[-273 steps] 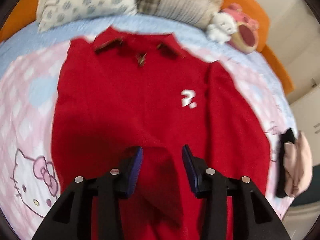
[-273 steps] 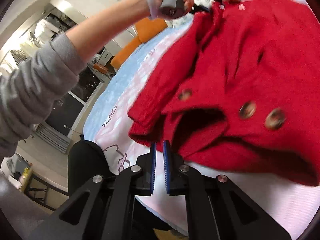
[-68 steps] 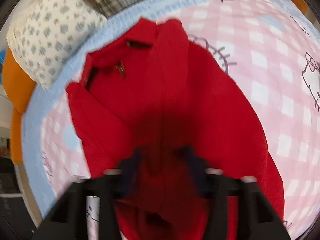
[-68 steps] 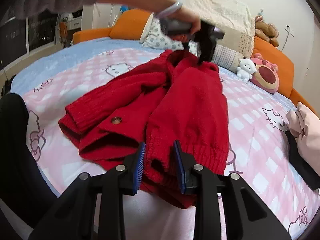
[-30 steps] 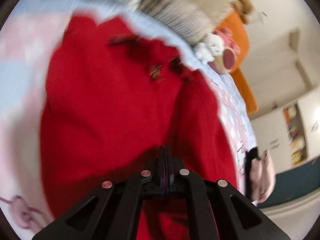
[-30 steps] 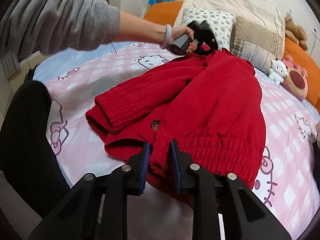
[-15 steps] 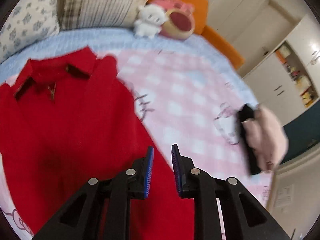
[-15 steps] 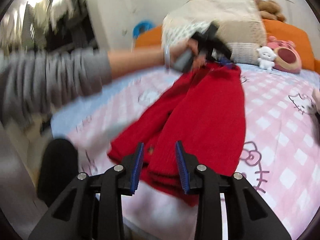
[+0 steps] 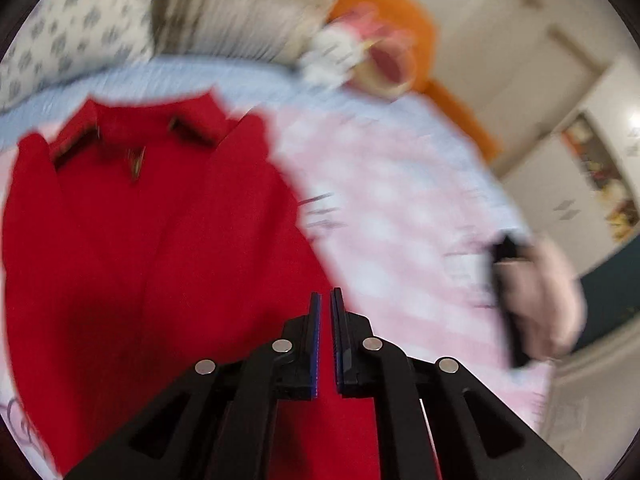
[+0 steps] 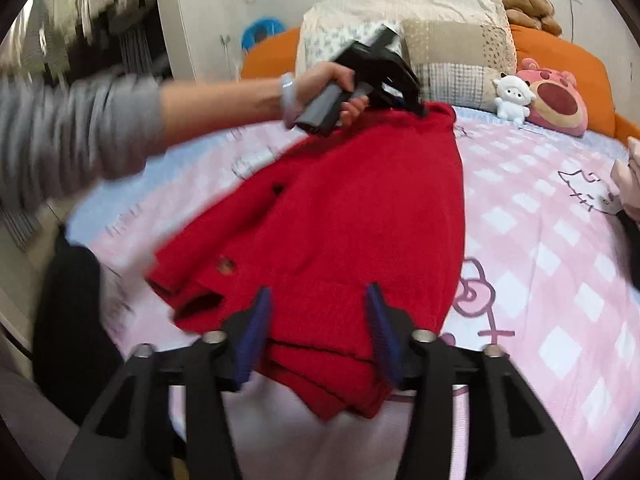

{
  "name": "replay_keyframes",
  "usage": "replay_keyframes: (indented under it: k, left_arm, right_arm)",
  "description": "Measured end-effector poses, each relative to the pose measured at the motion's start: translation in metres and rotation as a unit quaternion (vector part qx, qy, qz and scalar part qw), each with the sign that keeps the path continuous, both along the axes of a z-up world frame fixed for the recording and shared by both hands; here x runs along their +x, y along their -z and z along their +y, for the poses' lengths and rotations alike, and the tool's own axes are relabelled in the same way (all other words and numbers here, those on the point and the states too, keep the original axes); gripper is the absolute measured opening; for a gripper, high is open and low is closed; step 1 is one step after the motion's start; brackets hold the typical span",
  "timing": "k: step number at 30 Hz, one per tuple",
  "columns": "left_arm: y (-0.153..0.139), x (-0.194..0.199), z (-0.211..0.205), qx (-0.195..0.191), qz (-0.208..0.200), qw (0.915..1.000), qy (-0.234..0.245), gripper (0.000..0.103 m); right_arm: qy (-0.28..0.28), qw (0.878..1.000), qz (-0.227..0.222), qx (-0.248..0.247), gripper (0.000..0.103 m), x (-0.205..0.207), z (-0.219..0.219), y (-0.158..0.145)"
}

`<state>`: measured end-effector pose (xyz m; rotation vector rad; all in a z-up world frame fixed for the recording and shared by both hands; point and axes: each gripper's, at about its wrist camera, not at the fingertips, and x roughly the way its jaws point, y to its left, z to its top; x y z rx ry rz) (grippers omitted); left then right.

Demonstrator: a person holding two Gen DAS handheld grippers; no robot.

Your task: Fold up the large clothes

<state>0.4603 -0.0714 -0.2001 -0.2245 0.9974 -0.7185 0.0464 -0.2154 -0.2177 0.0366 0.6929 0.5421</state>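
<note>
A red knit cardigan (image 10: 360, 208) lies folded lengthwise on the pink checked bed. In the left wrist view the cardigan (image 9: 140, 240) fills the left, collar at the top. My left gripper (image 9: 325, 300) hovers over its right edge, jaws nearly closed with a thin gap and nothing between them. It also shows in the right wrist view (image 10: 416, 110), held by a hand above the collar. My right gripper (image 10: 318, 300) is open just above the hem, holding nothing.
Pillows (image 10: 452, 64) and plush toys (image 10: 552, 100) line the orange headboard (image 10: 568, 60). Folded pink and black clothes (image 9: 536, 292) lie at the bed's right edge. The pink sheet (image 10: 540, 240) spreads to the right of the cardigan. Dark trousers (image 10: 68, 320) stand at the left.
My right gripper has let go of the hem and opened wide. My left gripper has narrowed to a thin gap and still hovers over the cardigan, which lies folded lengthwise.
</note>
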Motion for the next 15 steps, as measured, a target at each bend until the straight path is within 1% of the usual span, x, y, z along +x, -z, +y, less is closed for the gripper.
replay_keyframes:
  k: [1,2,3,4,5,6,7,8,9,10,11,12,13,14,15]
  left_arm:
    - [-0.023,-0.024,0.014,-0.033,-0.014,0.9993,0.008,0.027]
    - [-0.036,-0.04,0.023,-0.05,-0.022,0.9985,0.01,0.042]
    - [-0.054,-0.067,0.038,-0.067,-0.033,0.9971,0.012,0.048]
    - [-0.068,-0.096,0.057,-0.085,-0.044,0.9953,0.017,0.05]
    - [-0.075,-0.122,0.073,-0.091,-0.048,0.9945,0.019,0.051]
    - [-0.078,-0.142,0.089,-0.09,-0.047,0.9947,0.016,0.053]
    - [-0.075,-0.165,0.107,-0.091,-0.039,0.995,0.011,0.057]
    - [-0.071,-0.178,0.118,-0.092,-0.028,0.9954,0.007,0.066]
    - [-0.058,-0.199,0.136,-0.084,-0.004,0.9964,-0.006,0.073]
    - [-0.043,-0.216,0.149,-0.074,0.022,0.9969,-0.015,0.076]
    - [-0.032,-0.227,0.156,-0.063,0.037,0.9971,-0.022,0.079]
    - [-0.01,-0.242,0.168,-0.037,0.067,0.9964,-0.037,0.079]
    - [0.001,-0.249,0.173,-0.028,0.081,0.9952,-0.046,0.079]
    - [0.022,-0.26,0.181,-0.027,0.111,0.9915,-0.061,0.079]
    - [0.034,-0.265,0.185,-0.032,0.131,0.9886,-0.068,0.079]
  right_arm:
    - [-0.003,1.0,-0.005,0.016,0.062,-0.002,-0.007,-0.01]
    - [-0.005,1.0,-0.007,0.024,0.064,-0.001,-0.011,-0.016]
    - [-0.006,0.999,-0.005,0.033,0.065,-0.001,-0.015,-0.022]
    - [-0.006,0.999,0.002,0.048,0.067,0.001,-0.025,-0.029]
    - [-0.006,0.998,0.013,0.066,0.07,0.002,-0.035,-0.034]
    - [-0.006,0.995,0.034,0.089,0.071,0.007,-0.049,-0.038]
    - [-0.004,0.993,0.053,0.103,0.072,0.009,-0.058,-0.039]
    - [0.002,0.99,0.078,0.116,0.072,0.015,-0.069,-0.037]
    - [0.008,0.988,0.097,0.123,0.073,0.02,-0.076,-0.035]
    - [0.018,0.982,0.132,0.135,0.073,0.027,-0.086,-0.029]
    - [0.026,0.975,0.161,0.15,0.073,0.033,-0.094,-0.022]
    - [0.029,0.966,0.19,0.175,0.073,0.038,-0.099,-0.013]
    - [0.031,0.954,0.223,0.2,0.073,0.042,-0.102,-0.003]
    - [0.032,0.943,0.248,0.219,0.073,0.045,-0.102,0.005]
    - [0.029,0.929,0.276,0.243,0.073,0.048,-0.101,0.014]
